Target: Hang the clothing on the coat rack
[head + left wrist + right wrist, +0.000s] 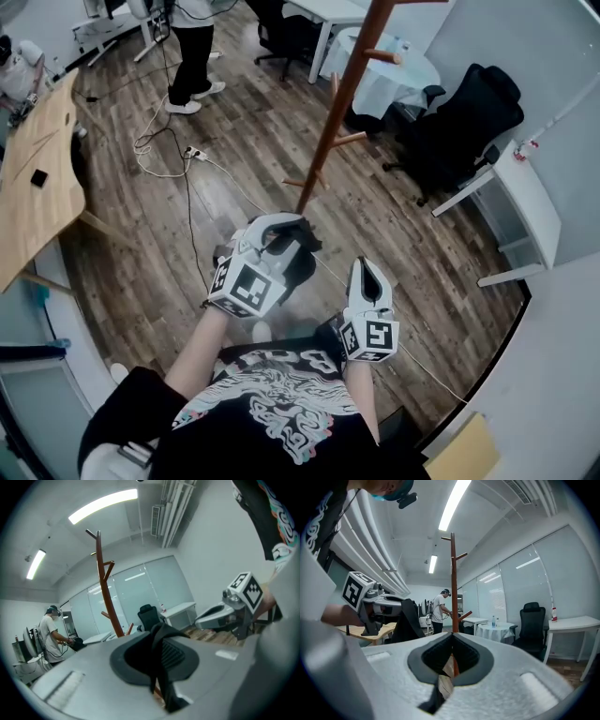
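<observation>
The brown wooden coat rack (339,108) stands on the wood floor just ahead of me, its pegs bare. My left gripper (279,227) points at the rack's base and is shut on a black piece of clothing (302,255), which bunches around the jaws. In the left gripper view a strip of the black clothing (159,667) is pinched in the left gripper (157,641), with the coat rack (106,597) beyond. My right gripper (367,270) hangs to the right, shut and holding nothing. The right gripper (452,641) faces the coat rack (453,588). From there the clothing (407,620) dangles under the left gripper.
A black office chair (464,127) and a white desk (525,202) stand to the right. A round table with a white cloth (394,70) is behind the rack. A wooden table (37,178) lies left. Cables (178,155) trail over the floor near a standing person (192,47).
</observation>
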